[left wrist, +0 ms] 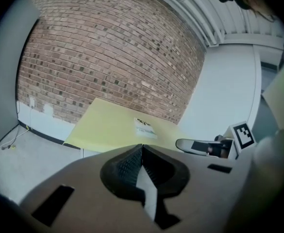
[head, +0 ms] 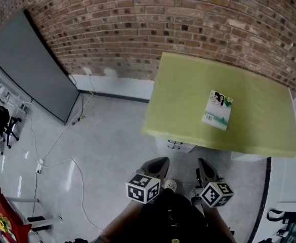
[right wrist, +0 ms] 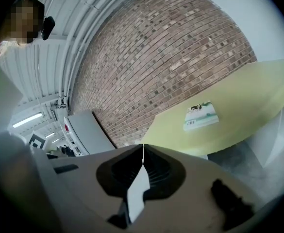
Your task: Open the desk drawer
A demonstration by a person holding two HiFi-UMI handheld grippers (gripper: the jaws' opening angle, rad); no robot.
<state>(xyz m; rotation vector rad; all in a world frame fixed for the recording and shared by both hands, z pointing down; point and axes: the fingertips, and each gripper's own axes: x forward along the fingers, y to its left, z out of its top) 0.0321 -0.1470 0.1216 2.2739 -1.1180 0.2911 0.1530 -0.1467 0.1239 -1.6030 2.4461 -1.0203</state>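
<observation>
**Item:** white-fronted desk drawer (head: 174,145) with short dark bar handles. It is closed and tucked under the near left corner of the yellow-green desk top (head: 188,92). Two fronts show, one above the other, and from here you cannot tell which of them the task means.

**Key relation:** the drawer lies on the far side of both your tools, roughly between their lines and well apart from either. Its handles run left to right, so the pull will probably have to come straight back toward you.

**Nearer tool:** the grey left gripper (head: 164,160), which points almost directly at the drawer. Its jaws are pressed together on nothing, so by my reading they must part before they can take a handle.

**Other tool:** the grey right gripper (head: 200,162), which sits just right of the drawer's line. Its jaws are likewise closed and empty.

**On the desk top:** a white and green booklet (head: 217,109), lying flat, far right of the drawer and out of the way.

**Surroundings:**
- A red brick wall (head: 153,14) stands behind the desk.
- A large grey panel (head: 31,67) leans at far left.
- A white cable (head: 61,162) trails over the pale grey floor (head: 112,135) to the left.
</observation>
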